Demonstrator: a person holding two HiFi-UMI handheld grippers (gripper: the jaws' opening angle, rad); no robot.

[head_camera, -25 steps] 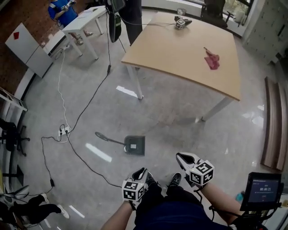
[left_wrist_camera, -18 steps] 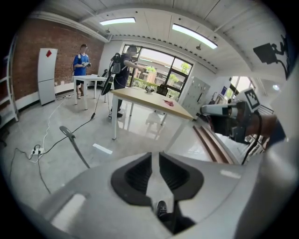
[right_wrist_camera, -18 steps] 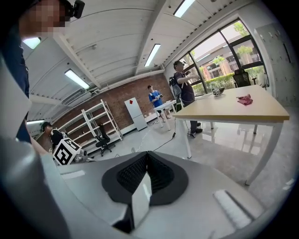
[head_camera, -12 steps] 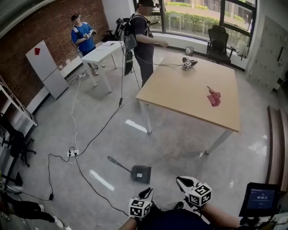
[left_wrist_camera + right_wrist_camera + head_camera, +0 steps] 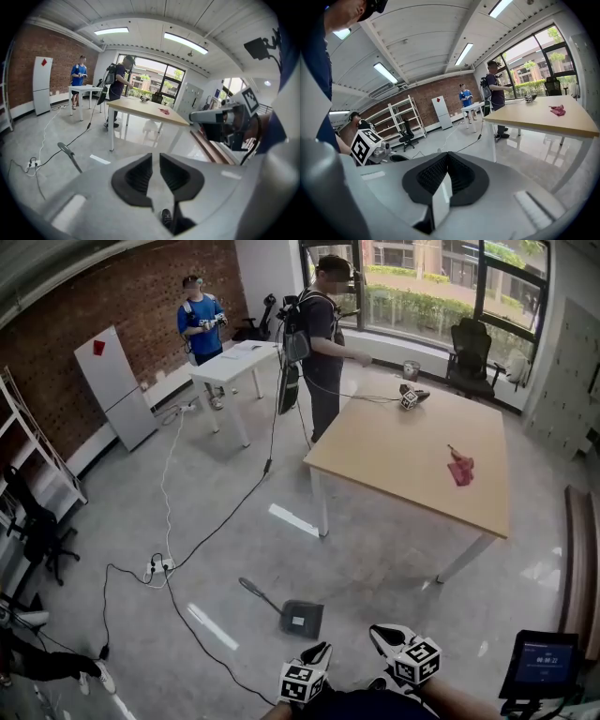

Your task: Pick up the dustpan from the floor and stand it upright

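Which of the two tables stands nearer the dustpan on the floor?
The large wood-topped table, with the pink cloth on it; the small white table stands farther back from the dustpan.

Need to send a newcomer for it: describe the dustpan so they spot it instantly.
Find the big wooden table. On the grey floor before its near-left leg lies the dustpan, dark and flat with a long thin handle. Nearby are only cables.
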